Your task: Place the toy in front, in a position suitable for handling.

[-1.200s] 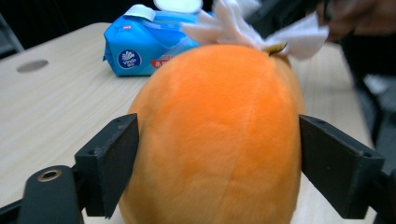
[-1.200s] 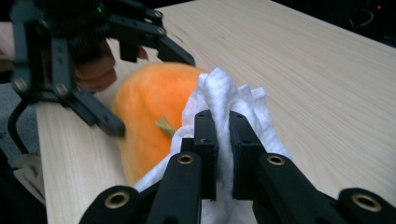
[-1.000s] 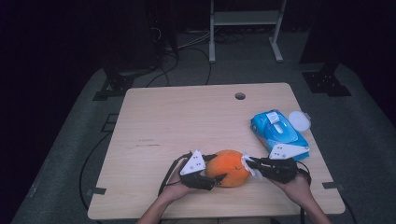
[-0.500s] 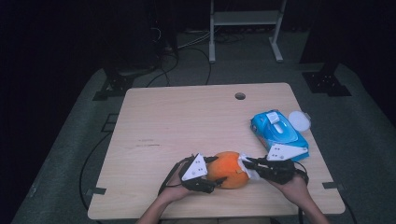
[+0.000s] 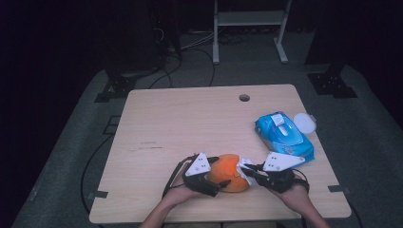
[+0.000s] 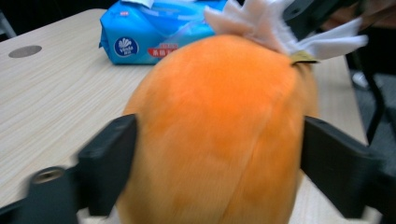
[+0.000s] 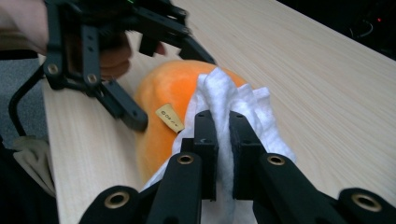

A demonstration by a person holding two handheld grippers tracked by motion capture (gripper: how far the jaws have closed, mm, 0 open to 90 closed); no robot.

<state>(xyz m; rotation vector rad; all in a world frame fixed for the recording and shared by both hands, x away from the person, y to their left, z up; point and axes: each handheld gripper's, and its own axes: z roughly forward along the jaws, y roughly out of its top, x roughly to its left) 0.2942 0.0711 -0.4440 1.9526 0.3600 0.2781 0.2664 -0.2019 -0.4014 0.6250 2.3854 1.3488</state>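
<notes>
Fingertips of the right gripper [image 7: 217,140] pinch the white wipe [image 7: 224,100] against the orange plush toy [image 5: 229,172] at the table's [image 5: 190,118] near edge, while the left gripper [image 6: 215,158], jaws just widened, brackets it; wiping seems underway, so next steady and rub.

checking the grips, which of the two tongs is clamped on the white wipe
The right tongs: their jaws pinch the white wipe draped over the orange plush toy. The left tongs straddle the toy's body, jaws just opening.

Wooden table [image 5: 190,123], orange plush toy [image 5: 229,167], blue wipes pack [image 5: 283,136], white lid [image 5: 304,122]
</notes>
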